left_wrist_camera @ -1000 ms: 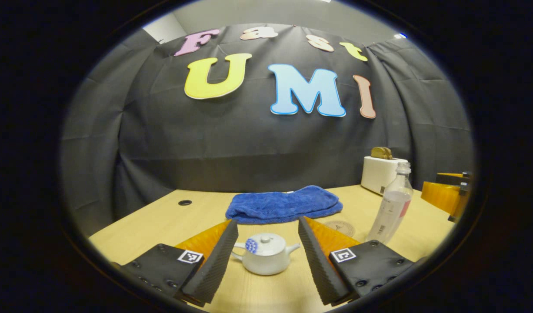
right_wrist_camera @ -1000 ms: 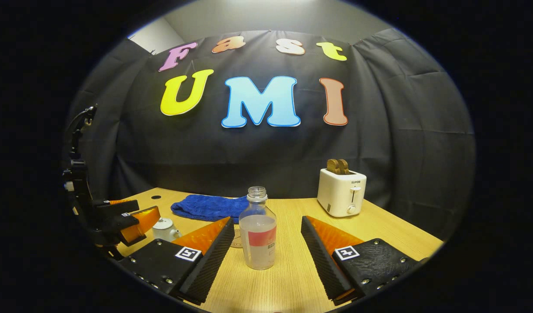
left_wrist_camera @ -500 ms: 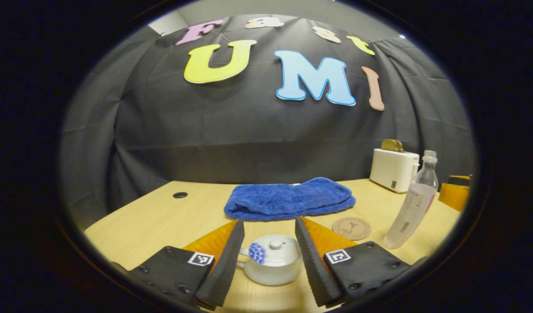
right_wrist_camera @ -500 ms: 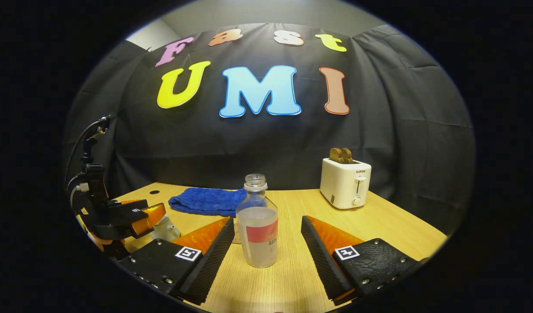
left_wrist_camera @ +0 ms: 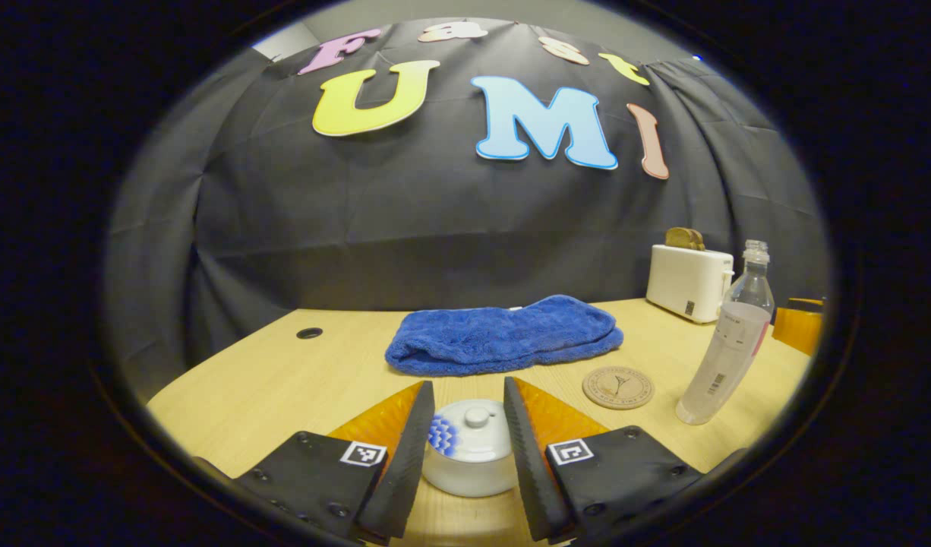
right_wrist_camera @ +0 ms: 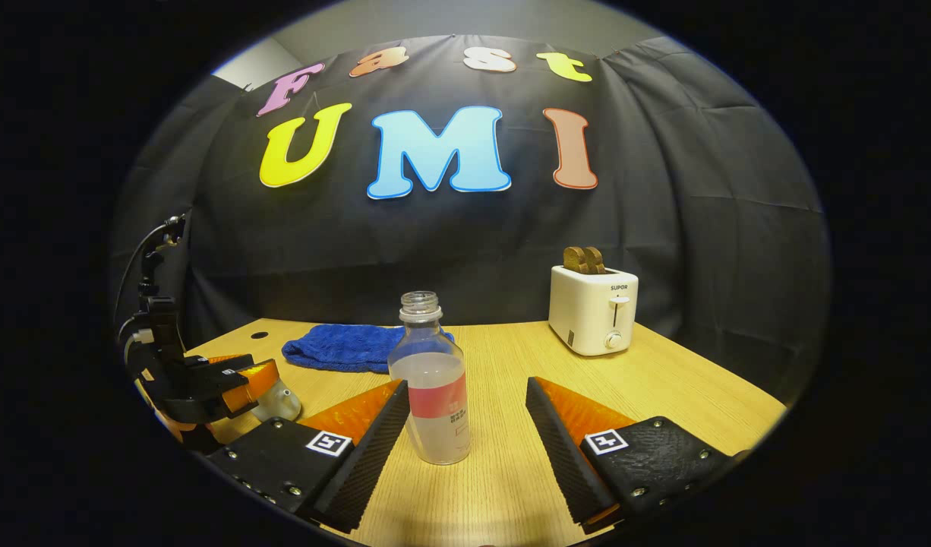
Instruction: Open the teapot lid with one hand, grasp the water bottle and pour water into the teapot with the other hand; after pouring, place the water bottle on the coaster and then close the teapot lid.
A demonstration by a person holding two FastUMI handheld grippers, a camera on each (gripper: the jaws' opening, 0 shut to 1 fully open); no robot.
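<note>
Jaws astride teapot (left_wrist_camera: 471, 448); towel (left_wrist_camera: 503, 334) behind.

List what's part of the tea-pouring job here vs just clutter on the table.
Job: teapot with its lid, water bottle, coaster, left gripper, right gripper.
Clutter: blue towel, toaster.

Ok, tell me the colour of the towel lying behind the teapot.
The towel is deep blue, seen best in the left gripper view, folded on the table beyond the teapot.
</note>
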